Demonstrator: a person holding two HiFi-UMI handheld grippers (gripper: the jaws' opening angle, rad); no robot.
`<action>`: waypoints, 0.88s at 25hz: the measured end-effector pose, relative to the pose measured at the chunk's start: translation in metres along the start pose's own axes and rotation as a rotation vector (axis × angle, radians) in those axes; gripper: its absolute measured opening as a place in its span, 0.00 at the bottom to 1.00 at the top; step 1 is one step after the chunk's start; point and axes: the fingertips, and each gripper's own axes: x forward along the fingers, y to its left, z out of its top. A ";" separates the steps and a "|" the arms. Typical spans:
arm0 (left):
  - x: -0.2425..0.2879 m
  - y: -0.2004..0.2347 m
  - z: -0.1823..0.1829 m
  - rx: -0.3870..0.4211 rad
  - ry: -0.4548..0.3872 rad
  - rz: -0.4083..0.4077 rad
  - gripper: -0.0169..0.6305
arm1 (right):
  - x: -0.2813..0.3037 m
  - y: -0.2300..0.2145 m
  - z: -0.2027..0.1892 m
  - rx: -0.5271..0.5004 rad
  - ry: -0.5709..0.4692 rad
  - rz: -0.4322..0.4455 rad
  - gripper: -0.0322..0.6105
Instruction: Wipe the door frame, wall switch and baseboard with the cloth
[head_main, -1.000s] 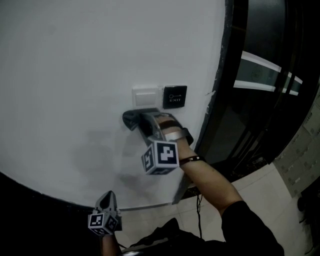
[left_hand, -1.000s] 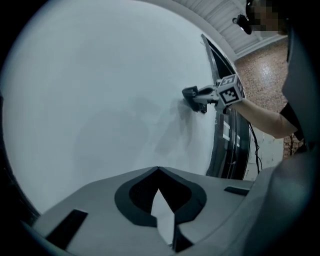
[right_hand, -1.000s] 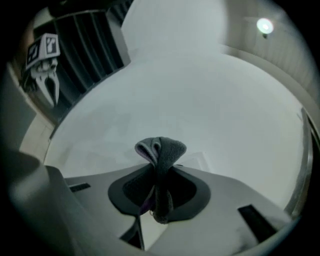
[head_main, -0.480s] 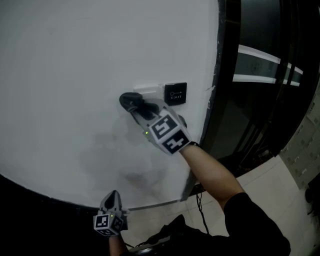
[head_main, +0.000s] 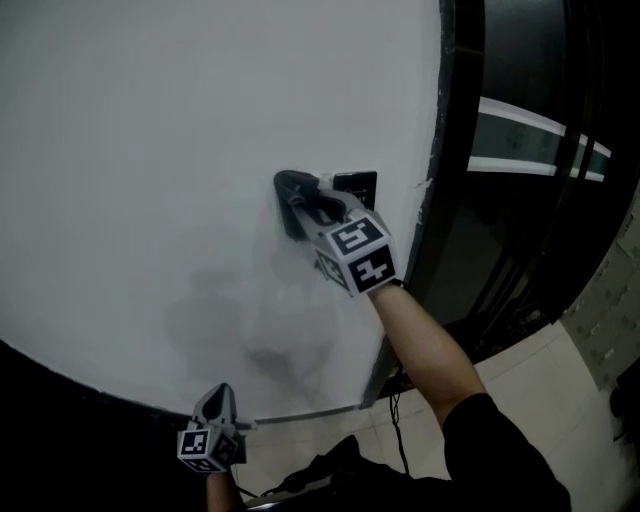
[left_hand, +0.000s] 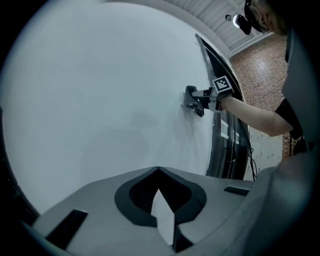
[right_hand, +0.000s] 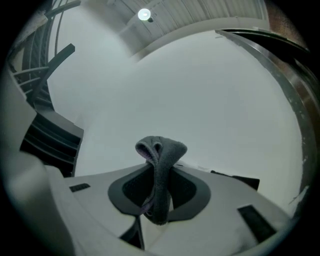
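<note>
In the head view my right gripper is shut on a dark grey cloth and holds it flat against the white wall. The cloth covers the white switch, just left of the black EXIT plate. The right gripper view shows the folded cloth pinched between the jaws of the right gripper, with the EXIT plate beside it. My left gripper hangs low near the wall's foot, shut and holding nothing. From the left gripper the cloth shows far off on the wall.
The black door frame runs up the wall's right edge, with dark glass and a pale stripe behind it. A dark band lies along the wall's foot. Pale floor tiles and a cable lie below.
My right gripper has carried the cloth up and to the right, from below the white switch onto it. The left gripper has hardly moved.
</note>
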 end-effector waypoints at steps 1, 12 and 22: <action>0.002 -0.001 0.000 0.003 0.002 -0.006 0.01 | -0.001 -0.004 -0.003 0.007 -0.001 -0.007 0.18; 0.003 -0.019 -0.006 0.009 0.026 -0.031 0.01 | -0.016 -0.032 -0.015 0.035 0.002 -0.058 0.18; 0.009 -0.029 -0.007 0.016 0.045 -0.040 0.01 | -0.030 -0.050 -0.020 0.029 -0.008 -0.072 0.18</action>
